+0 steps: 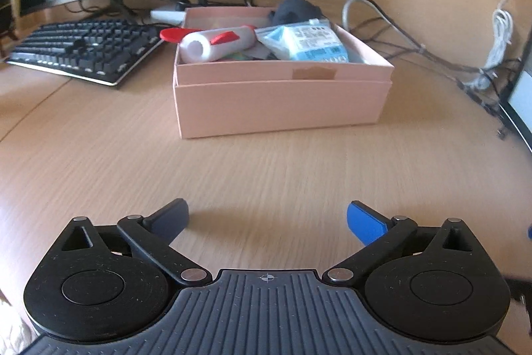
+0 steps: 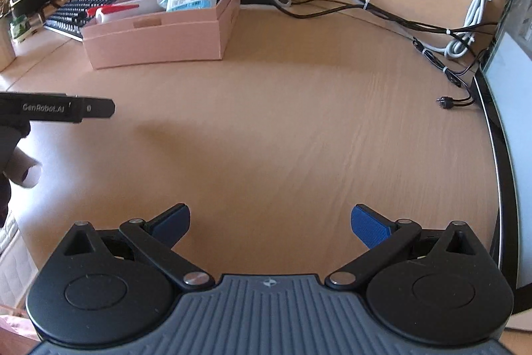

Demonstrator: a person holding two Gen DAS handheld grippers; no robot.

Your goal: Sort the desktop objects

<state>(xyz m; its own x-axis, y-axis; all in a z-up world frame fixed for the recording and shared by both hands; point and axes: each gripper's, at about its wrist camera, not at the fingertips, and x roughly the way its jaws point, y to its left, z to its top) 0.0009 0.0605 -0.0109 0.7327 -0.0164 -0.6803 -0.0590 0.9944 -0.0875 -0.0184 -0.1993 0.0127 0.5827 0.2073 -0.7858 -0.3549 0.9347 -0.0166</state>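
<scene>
Both the left gripper (image 1: 267,222) and right gripper (image 2: 270,223) are wide open and hold nothing. The pink box (image 1: 279,95), near the table's (image 1: 232,168) back edge, looks full. I think the sorting is done; next, just pull away.

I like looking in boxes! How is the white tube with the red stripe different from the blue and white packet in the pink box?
The white tube is round and stiff-looking; the blue and white packet is flat and looks soft. The tube has red parts and its open end faces the camera; the packet is covered in small print. The tube lies at the left of the pink box, the packet at the right. Both rest on other things inside and poke above the rim.
</scene>
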